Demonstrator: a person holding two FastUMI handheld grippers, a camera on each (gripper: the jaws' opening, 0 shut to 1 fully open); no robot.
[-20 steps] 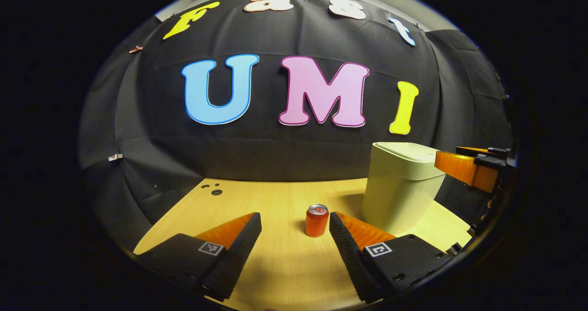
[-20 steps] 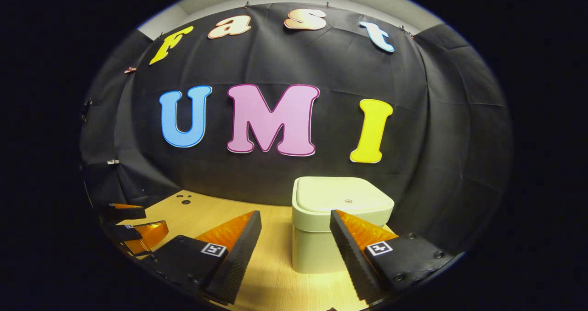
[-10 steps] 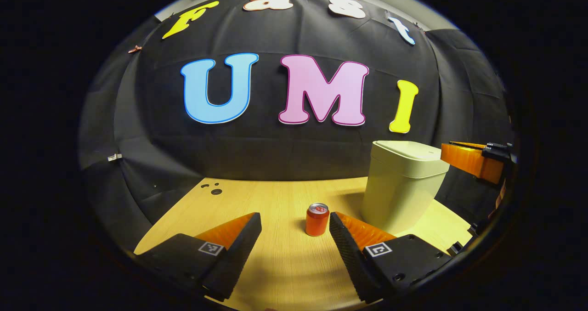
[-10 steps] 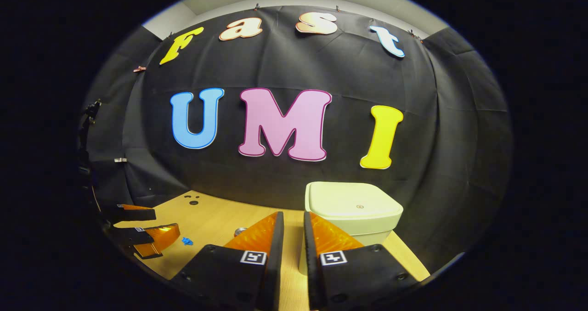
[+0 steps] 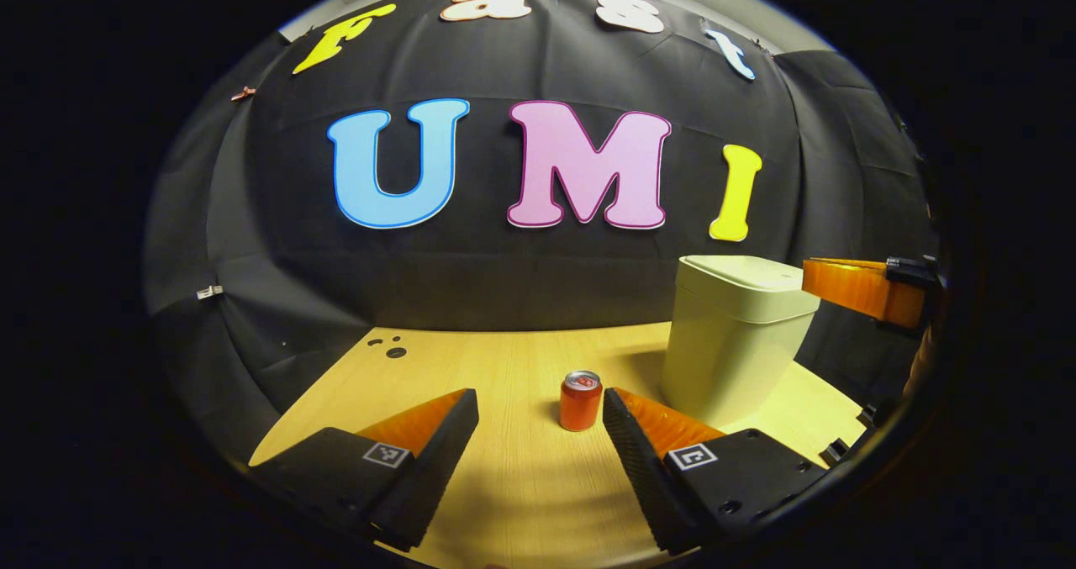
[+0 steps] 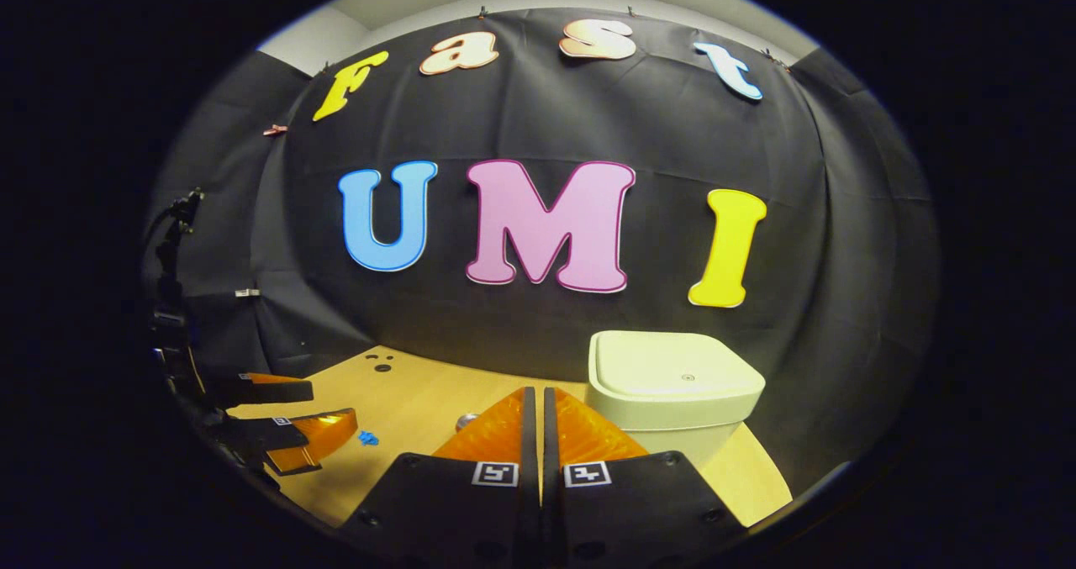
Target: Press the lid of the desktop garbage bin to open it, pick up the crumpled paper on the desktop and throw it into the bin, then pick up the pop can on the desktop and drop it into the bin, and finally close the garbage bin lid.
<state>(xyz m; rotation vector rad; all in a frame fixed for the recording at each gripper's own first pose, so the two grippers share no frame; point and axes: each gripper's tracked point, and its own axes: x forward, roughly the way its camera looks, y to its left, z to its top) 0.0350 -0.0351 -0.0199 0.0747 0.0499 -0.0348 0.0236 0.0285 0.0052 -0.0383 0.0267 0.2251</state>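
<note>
The pale green bin (image 5: 733,342) stands at the table's back right with its lid (image 5: 744,273) down. An orange pop can (image 5: 580,401) stands upright left of the bin, just ahead of my open left gripper (image 5: 540,401), nearer its right finger. My right gripper (image 6: 535,401) is shut on nothing, with the bin (image 6: 672,384) ahead to its right; it hovers beside the lid's right edge as right gripper (image 5: 811,276). A small blue crumpled paper (image 6: 367,438) lies by the left gripper (image 6: 332,408). The can's top (image 6: 465,422) peeks past a finger.
The wooden table (image 5: 504,367) has a few dark holes (image 5: 391,350) at its back left corner. The black cloth wall hangs close behind the table and the bin. Open tabletop lies left of the can.
My right gripper's fingers have shut from wide open, and it has turned left, so the bin sits further right in its view. The left gripper, can and bin have stayed put.
</note>
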